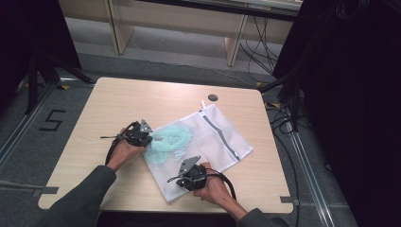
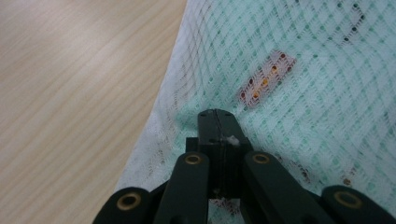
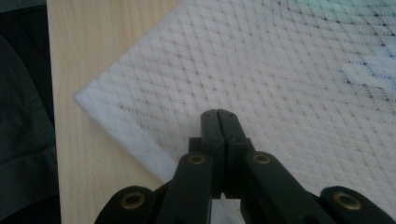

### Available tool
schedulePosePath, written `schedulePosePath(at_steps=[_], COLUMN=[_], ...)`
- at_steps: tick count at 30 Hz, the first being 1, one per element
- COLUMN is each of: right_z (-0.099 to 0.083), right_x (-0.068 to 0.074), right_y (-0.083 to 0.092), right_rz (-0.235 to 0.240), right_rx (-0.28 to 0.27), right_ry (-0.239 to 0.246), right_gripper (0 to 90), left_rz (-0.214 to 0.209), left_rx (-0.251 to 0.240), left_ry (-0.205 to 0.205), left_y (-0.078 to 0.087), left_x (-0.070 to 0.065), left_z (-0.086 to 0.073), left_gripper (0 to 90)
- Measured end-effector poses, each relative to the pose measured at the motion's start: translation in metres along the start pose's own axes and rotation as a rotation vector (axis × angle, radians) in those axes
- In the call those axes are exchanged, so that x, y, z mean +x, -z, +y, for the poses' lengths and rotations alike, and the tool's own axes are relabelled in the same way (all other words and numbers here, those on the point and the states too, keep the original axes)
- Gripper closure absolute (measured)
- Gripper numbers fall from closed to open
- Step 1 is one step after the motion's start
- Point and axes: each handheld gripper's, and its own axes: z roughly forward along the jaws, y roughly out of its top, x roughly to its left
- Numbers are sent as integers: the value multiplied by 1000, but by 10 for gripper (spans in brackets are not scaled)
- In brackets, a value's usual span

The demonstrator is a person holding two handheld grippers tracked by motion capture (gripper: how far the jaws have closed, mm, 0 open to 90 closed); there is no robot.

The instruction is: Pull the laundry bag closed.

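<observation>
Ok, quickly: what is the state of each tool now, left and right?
Left tool: jaws shut, resting on the white mesh bag; a pinch on the mesh cannot be told.
Right tool: jaws shut over the bag's near corner; a grip cannot be told.

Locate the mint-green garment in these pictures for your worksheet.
In the high view, the mint-green garment lies inside the white mesh laundry bag at its left end, mid-table, beside the left gripper.

The mint garment (image 1: 169, 140) sits blurred behind the mesh bag (image 1: 222, 142) — its kind can't be told.
</observation>
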Motion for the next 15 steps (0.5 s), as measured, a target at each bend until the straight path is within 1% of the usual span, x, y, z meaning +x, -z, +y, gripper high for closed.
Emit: schedulePosePath(at_steps=[1,2,3,4,5,6,7,8,9,10,11,12,13,14,15], right_z=[0,2,3,5,5,7,7,9,9,9,8,8,7,6,5], right_x=[0,0,1,2,2,3,3,3,3,3,3,2,1,0,-1], right_y=[0,-1,-3,-4,-4,-6,-6,-7,-7,-7,-7,-6,-4,-2,1], right_rz=[0,-2,-2,2,2,3,3,2,2,1,1,5,-8,6,5], right_rx=[0,-1,-7,-5,-5,-12,-12,-7,-7,-10,-14,-14,-16,-18,-23], right_ry=[0,15,2,21,21,0,0,13,13,13,10,10,24,2,-26], right_gripper=[900,900,900,900,900,900,900,900,900,900,900,900,900,900,900], left_rz=[-5,4,1,7,15,14,18,15,22,30,23,19,19,7,-2], left_rx=[-10,-9,-8,-9,-12,-13,-17,-21,-33,-40,-57,-70,-86,-103,-119], left_ry=[18,10,16,18,9,5,9,11,23,27,43,47,54,57,71], left_y=[-2,-3,-5,-6,-8,-9,-10,-11,-10,-8,-4,2,8,15,22], left_x=[0,2,2,2,2,2,2,2,1,1,1,1,0,0,-1], left_z=[1,2,3,5,6,7,8,9,9,8,8,9,10,11,11], left_gripper=[895,895,895,895,895,895,895,895,895,894,893,893,892,893,893])
